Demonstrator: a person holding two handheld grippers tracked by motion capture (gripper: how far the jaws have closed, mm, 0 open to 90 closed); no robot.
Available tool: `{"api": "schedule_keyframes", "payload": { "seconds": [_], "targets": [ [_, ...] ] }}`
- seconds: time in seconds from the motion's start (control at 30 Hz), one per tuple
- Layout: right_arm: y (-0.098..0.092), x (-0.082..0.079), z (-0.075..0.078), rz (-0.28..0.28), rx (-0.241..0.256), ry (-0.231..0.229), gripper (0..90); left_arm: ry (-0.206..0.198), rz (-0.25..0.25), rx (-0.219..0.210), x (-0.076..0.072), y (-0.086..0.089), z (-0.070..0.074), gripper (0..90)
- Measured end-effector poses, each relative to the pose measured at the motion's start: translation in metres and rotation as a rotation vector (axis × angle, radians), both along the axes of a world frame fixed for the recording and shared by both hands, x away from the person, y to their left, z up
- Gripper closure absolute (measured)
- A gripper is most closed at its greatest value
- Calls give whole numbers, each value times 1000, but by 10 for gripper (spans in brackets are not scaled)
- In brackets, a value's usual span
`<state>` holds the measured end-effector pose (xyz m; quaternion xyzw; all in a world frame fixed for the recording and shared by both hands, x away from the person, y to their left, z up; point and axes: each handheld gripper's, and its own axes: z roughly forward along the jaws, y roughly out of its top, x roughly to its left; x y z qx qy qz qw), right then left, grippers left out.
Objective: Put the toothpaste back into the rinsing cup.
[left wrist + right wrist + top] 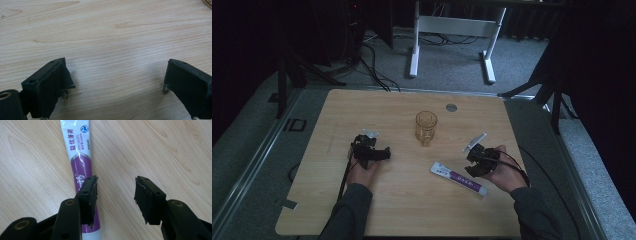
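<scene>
A white and purple toothpaste tube [459,178] lies flat on the wooden table [407,210], right of centre. An amber glass mug [426,127] stands upright near the table's middle. My right gripper [473,164] hovers just right of the tube, open; in the right gripper view the tube [79,152] runs under the left finger [88,195], and bare wood lies between the jaws. My left gripper [382,152] is held low at the table's left, open, with nothing between its fingers [51,86].
A grey round grommet [451,107] is set in the table's far edge. A white desk frame [452,35] and cables lie on the carpet beyond. Dark stands flank the table on both sides.
</scene>
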<state>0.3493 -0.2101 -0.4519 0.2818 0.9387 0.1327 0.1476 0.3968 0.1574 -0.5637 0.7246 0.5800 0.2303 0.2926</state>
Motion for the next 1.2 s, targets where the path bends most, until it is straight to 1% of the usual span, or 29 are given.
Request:
{"api": "schedule_keyframes", "payload": {
  "seconds": [0.7, 1.2],
  "targets": [
    [14, 1, -10, 46, -38, 67, 511, 0, 0, 0, 0, 0, 0, 49],
    [22, 2, -16, 73, -58, 96, 503, 0, 0, 0, 0, 0, 0, 49]
  ]
}}
